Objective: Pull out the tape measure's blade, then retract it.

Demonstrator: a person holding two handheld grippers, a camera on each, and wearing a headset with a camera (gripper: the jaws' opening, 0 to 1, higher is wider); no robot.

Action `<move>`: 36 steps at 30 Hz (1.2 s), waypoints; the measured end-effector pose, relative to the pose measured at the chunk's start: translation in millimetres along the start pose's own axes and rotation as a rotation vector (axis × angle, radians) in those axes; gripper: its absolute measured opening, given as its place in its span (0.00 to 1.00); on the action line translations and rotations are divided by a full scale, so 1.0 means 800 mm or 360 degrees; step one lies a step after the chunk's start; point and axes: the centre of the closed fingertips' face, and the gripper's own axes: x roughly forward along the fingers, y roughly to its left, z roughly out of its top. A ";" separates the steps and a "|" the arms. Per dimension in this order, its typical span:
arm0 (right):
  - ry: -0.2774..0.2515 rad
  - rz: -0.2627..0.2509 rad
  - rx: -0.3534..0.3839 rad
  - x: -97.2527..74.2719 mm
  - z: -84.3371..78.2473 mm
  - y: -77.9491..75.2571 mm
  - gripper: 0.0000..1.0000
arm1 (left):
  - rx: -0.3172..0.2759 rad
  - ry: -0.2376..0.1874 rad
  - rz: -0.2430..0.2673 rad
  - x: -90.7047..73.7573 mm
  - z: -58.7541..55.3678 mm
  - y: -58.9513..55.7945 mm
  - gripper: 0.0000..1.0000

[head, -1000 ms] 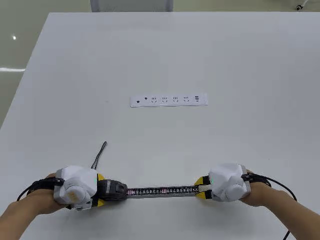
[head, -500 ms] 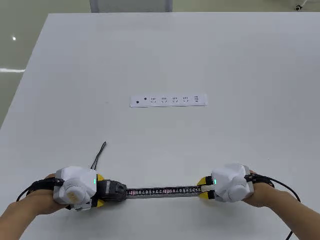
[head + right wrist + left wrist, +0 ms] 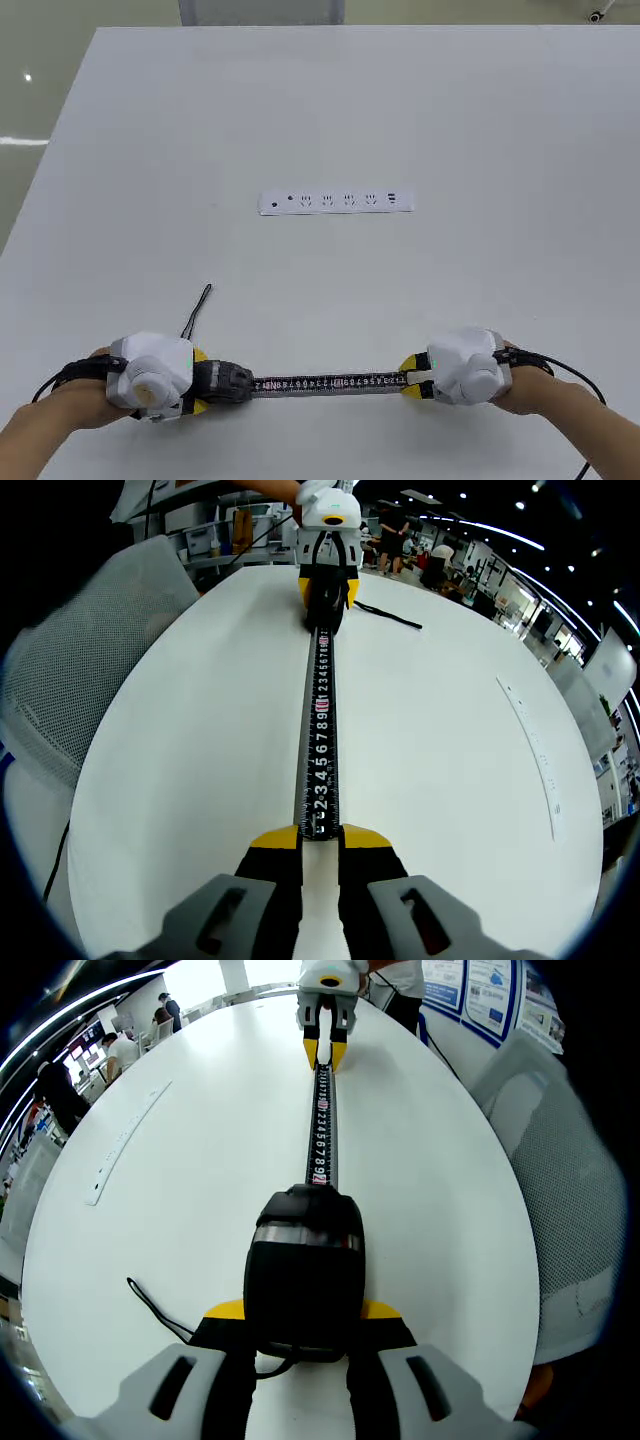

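A black tape measure case (image 3: 303, 1265) lies low on the white table near the front edge, with my left gripper (image 3: 303, 1325) shut on its sides; it shows at the left in the head view (image 3: 226, 382). Its blade (image 3: 330, 383), dark with white numerals, runs right along the table to my right gripper (image 3: 408, 377). The right gripper view has the blade (image 3: 320, 750) stretching away from my right gripper (image 3: 320, 842), which is shut on the blade's tip. A thin black wrist strap (image 3: 197, 310) trails from the case.
A white power strip (image 3: 336, 201) lies flat at the table's middle. The white table (image 3: 400, 110) spreads wide beyond it. A grey mesh chair (image 3: 80, 650) stands by the front edge. Black cables (image 3: 570, 375) trail from the grippers. People stand in the far background.
My right gripper has drawn slightly further right, and a little more blade shows between the grippers. The left gripper and case have stayed put.
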 end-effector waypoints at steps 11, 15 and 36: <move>0.0013 0.0002 -0.0001 -0.001 -0.003 0.002 0.11 | 0.0005 0.0015 -0.0002 0.000 0.001 0.000 0.29; 0.0022 0.0009 -0.0003 -0.006 0.003 0.003 0.11 | 0.0005 0.0025 -0.0007 0.000 0.002 -0.001 0.30; 0.0072 0.0024 -0.0030 0.000 -0.003 0.002 0.16 | 0.0048 0.0093 -0.0025 0.000 0.003 -0.001 0.31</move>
